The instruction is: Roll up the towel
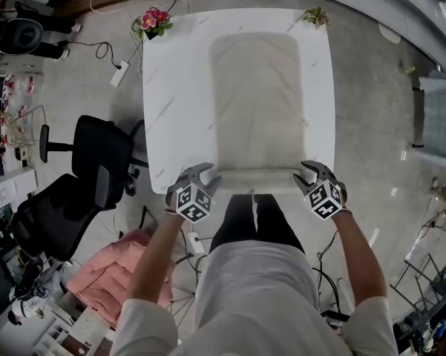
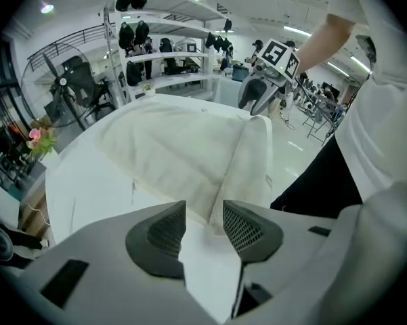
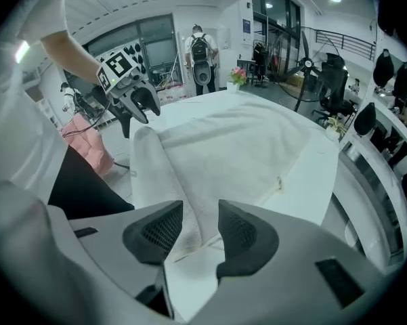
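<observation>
White bench (image 1: 174,102) holds cream terry towel (image 1: 258,102): looks soft, floppy (near edge folded over). Left tongs (image 1: 205,175), right tongs (image 1: 304,178) spread, empty; pinch fold's ends.

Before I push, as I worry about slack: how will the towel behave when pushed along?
Probably floppy: the towel lies limp, its near edge folded into a soft roll. Likely light, being thin, and it may slide on the smooth table.

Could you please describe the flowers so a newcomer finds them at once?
Start at the white table under the cream towel. The flowers stand at its far left corner; unlike the green plant at the far right, they bloom pink.
</observation>
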